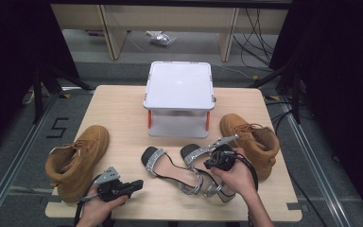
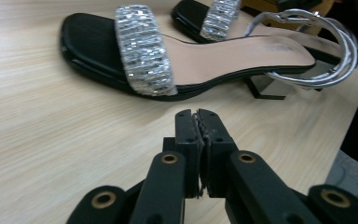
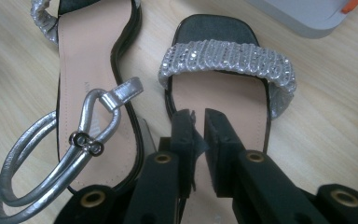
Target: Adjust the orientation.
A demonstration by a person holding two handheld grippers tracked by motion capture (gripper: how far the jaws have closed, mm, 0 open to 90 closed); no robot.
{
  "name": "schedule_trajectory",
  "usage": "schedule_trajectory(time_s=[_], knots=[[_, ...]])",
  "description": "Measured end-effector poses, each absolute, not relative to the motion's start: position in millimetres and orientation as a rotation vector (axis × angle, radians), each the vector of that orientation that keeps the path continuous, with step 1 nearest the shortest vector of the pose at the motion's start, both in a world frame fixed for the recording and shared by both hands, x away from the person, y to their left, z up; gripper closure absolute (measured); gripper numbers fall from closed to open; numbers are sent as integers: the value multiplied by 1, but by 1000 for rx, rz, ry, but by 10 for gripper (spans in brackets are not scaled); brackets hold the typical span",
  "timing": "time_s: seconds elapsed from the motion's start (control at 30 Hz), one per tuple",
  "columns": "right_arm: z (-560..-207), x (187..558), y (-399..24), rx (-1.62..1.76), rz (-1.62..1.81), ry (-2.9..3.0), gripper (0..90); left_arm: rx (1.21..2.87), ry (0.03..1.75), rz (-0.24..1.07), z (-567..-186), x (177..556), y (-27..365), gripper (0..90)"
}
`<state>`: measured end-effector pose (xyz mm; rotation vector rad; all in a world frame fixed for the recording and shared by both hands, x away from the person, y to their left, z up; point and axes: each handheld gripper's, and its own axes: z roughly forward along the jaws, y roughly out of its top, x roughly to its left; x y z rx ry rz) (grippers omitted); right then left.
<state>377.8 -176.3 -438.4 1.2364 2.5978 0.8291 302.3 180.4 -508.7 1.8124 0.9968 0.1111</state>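
Note:
Two black sandals with glittering silver toe straps lie side by side at the front middle of the wooden table. My right gripper hovers over the insole of the right sandal, just behind its toe strap. Its jaws are shut with nothing between them. The other sandal lies beside it, with its silver ankle strap and buckle looped loose. My left gripper rests low at the front left, shut and holding nothing, pointing at the left sandal.
A tan boot lies on its side at the front left, right beside my left hand. A second tan boot stands at the right, behind my right hand. A white box with orange clips sits at the back middle.

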Motion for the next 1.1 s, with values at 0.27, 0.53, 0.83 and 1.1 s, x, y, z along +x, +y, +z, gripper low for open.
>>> schedule_trajectory(time_s=[0.27, 0.53, 0.83, 1.1], knots=[[-442, 382, -168, 1256, 775, 2640, 900, 1907, 910, 78, -509, 312, 149, 890], [-452, 388, -160, 1252, 702, 2696, 900, 1965, 921, 46, -512, 328, 125, 893], [-459, 387, -146, 1218, 648, 2758, 900, 1997, 936, 61, -513, 338, 105, 894], [-460, 384, -141, 1224, 618, 2759, 900, 2019, 947, 38, -512, 340, 106, 895]])
